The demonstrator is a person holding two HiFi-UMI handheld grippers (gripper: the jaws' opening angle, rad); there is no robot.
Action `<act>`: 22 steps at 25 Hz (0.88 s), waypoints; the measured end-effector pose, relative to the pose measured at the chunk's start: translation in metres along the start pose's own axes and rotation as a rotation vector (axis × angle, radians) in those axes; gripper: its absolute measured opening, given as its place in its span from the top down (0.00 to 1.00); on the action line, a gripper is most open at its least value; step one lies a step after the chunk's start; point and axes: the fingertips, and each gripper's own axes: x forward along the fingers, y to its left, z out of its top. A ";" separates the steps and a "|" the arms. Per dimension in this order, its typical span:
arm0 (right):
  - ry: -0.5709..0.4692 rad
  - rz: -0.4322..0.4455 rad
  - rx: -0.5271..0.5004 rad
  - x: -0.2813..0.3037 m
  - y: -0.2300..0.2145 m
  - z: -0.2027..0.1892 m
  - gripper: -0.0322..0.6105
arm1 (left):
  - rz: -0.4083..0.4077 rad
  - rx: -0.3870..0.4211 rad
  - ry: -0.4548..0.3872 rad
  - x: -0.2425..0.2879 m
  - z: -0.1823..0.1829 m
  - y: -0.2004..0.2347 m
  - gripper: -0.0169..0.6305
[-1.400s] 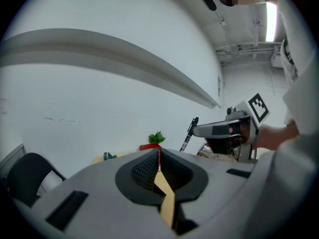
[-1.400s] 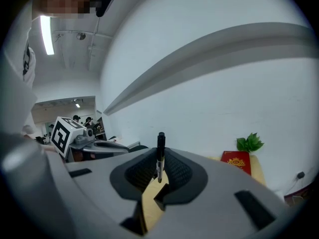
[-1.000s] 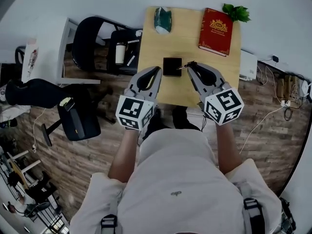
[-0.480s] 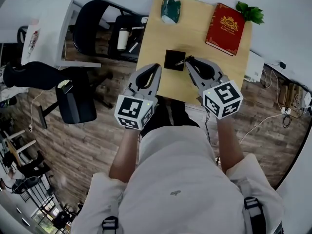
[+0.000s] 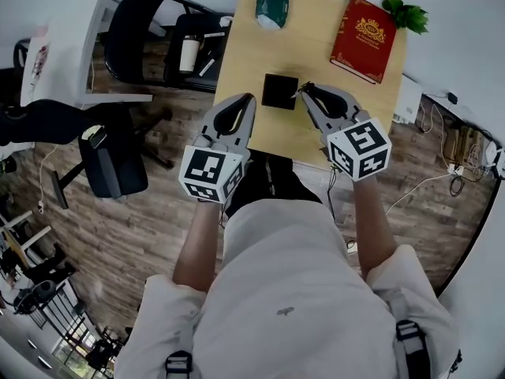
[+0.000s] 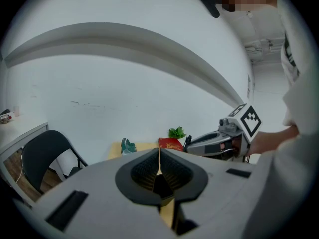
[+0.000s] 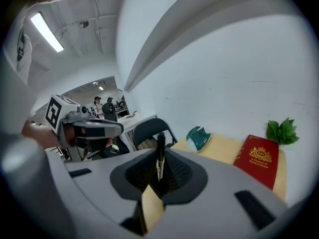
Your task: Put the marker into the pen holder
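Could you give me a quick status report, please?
Left gripper shut, empty. Right gripper shut on marker. Marker beside holder, not in yet. Nothing in the way.

Office with black chairs [image 5: 136,28], white desk [image 5: 75,50], wooden table [image 5: 245,61], plank floor [image 5: 118,243].

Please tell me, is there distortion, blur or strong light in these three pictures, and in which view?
Head view: fisheye, the table looks skewed, corners dark. Left gripper view: the wall bows strongly, a black ring frames it. Right gripper view: same bowing; the ceiling light glares, the marker is fairly sharp.
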 end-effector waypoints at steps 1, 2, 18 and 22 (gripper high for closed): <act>0.009 -0.001 0.001 0.001 -0.001 -0.003 0.88 | -0.007 0.001 -0.001 0.003 0.000 0.001 0.96; 0.016 -0.001 0.002 0.003 -0.001 -0.005 0.88 | -0.013 0.002 -0.001 0.005 0.000 0.002 0.96; 0.110 -0.005 -0.001 0.032 0.000 -0.039 0.88 | -0.091 -0.021 0.039 0.028 -0.028 0.002 0.96; 0.138 -0.003 -0.016 0.038 0.002 -0.046 0.88 | -0.098 -0.028 0.044 0.028 -0.034 0.004 0.96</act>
